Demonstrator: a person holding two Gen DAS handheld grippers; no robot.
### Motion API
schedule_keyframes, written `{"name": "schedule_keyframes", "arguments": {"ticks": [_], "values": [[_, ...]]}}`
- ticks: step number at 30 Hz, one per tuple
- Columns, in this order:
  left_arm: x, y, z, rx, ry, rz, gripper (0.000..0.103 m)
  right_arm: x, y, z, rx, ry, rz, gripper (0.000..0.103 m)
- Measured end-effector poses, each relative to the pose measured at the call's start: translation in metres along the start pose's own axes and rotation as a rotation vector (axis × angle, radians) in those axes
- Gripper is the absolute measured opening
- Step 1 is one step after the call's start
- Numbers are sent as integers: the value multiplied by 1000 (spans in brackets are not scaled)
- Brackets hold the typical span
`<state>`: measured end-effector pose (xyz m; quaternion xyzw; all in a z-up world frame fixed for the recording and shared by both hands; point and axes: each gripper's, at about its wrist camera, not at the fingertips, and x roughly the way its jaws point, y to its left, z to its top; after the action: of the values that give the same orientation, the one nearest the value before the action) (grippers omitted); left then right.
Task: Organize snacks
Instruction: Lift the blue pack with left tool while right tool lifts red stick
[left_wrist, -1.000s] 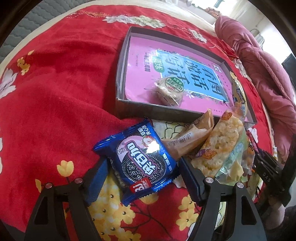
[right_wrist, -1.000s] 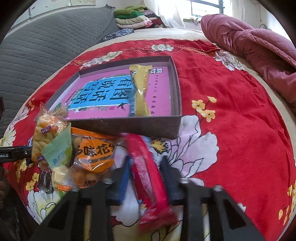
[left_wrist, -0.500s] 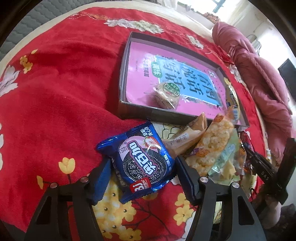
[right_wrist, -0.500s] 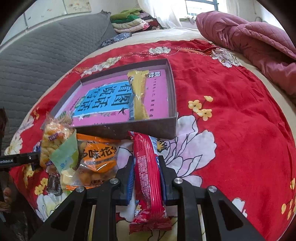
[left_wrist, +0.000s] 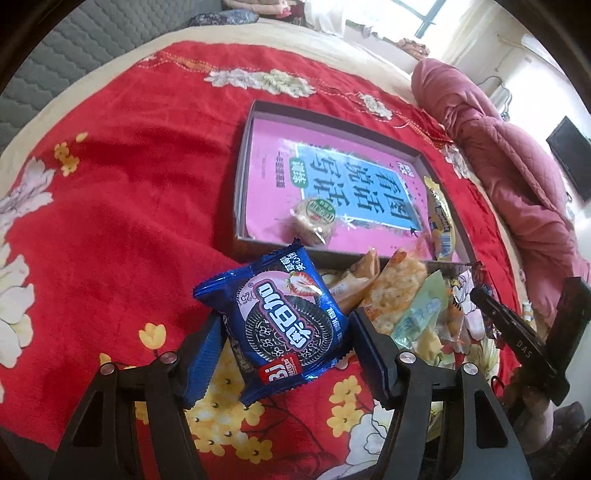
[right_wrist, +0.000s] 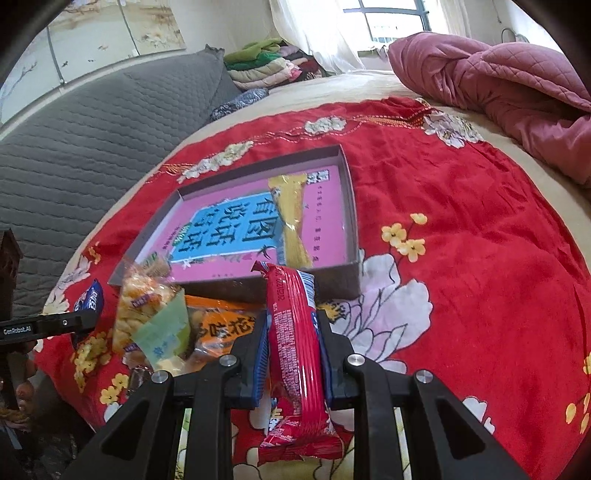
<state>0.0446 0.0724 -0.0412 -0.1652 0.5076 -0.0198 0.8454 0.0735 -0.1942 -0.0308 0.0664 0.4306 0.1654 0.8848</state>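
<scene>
My left gripper (left_wrist: 284, 332) is shut on a blue cookie packet (left_wrist: 280, 317) and holds it lifted above the red cloth, near the front wall of the shallow grey box (left_wrist: 243, 177). The box holds a pink book, a round cracker pack (left_wrist: 314, 218) and a yellow snack bar (left_wrist: 439, 221). My right gripper (right_wrist: 291, 332) is shut on a long red snack bar (right_wrist: 295, 339), raised in front of the box (right_wrist: 351, 206). The yellow bar (right_wrist: 291, 218) lies in the box.
A pile of loose snacks (left_wrist: 402, 299) lies before the box, seen also in the right wrist view (right_wrist: 159, 317). A pink quilt (right_wrist: 498, 85) lies on the right of the bed. A grey headboard (right_wrist: 92, 140) is on the left.
Both grippers have lifted and drawn back, each carrying its packet up off the cloth. The right gripper closed tighter on the red bar.
</scene>
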Motion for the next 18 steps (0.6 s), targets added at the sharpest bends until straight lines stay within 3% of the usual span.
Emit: {"name": "schedule_keyframes", "arguments": {"ticks": [18], "values": [[-12,-19,19,26,-47,16,69,-10,5,14,15,-78,71,23]]}}
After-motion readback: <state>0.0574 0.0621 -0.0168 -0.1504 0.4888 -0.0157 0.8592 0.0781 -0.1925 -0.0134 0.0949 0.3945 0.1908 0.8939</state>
